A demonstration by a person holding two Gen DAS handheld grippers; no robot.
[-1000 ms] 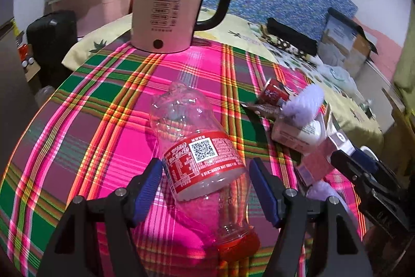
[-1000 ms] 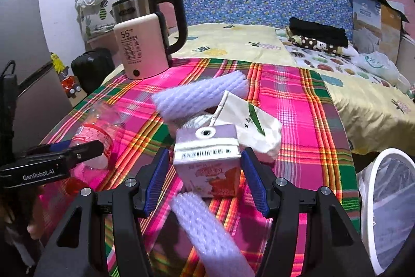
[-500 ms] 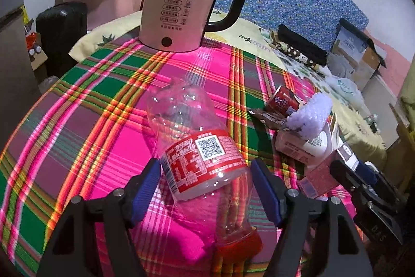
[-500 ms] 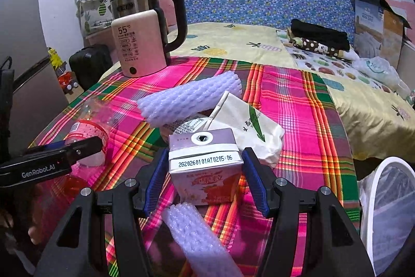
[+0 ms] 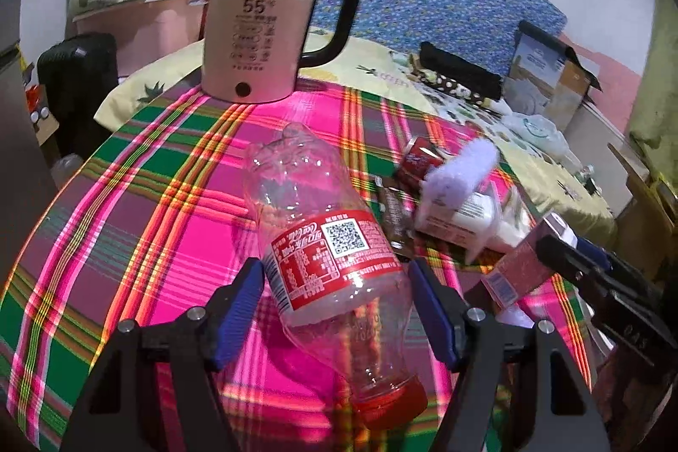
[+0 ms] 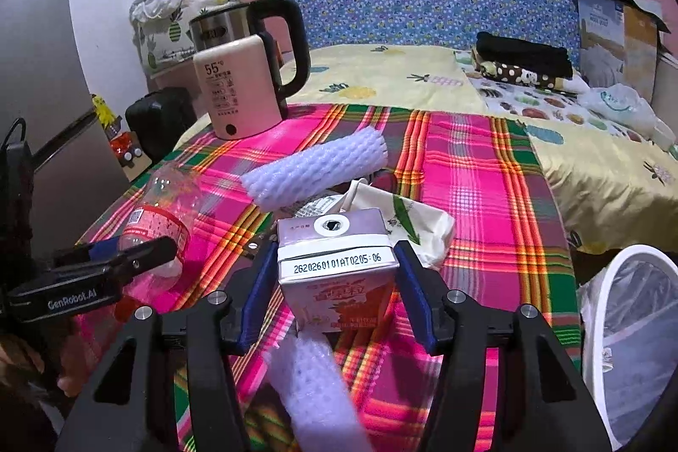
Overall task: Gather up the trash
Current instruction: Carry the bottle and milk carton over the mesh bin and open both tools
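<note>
1. Right now our left gripper (image 5: 334, 308) straddles the plastic bottle (image 5: 326, 240), which lies on the plaid tablecloth (image 5: 127, 206). Its long axis runs along our fingers, red cap (image 5: 392, 405) toward us. The left pad touches the label; the right pad shows a thin gap, so we cannot tell whether the grip has closed.
2. Our right gripper (image 6: 334, 291) is clamped on the milk carton (image 6: 337, 265), both pads flat against its sides, carton upright above the cloth.
3. The white bin (image 6: 631, 346) sits off the table edge to our right, so we judge the right hand is nearer to it and the carton need only swing rightward.
4. Hard to read: a foam net sleeve (image 6: 313, 388) blurs across the foreground beneath the carton. The bin is cut off by the frame, its bottom hidden. Behind the carton, a paper bag (image 6: 407, 223) and another foam sleeve (image 6: 315, 168) wait.
</note>
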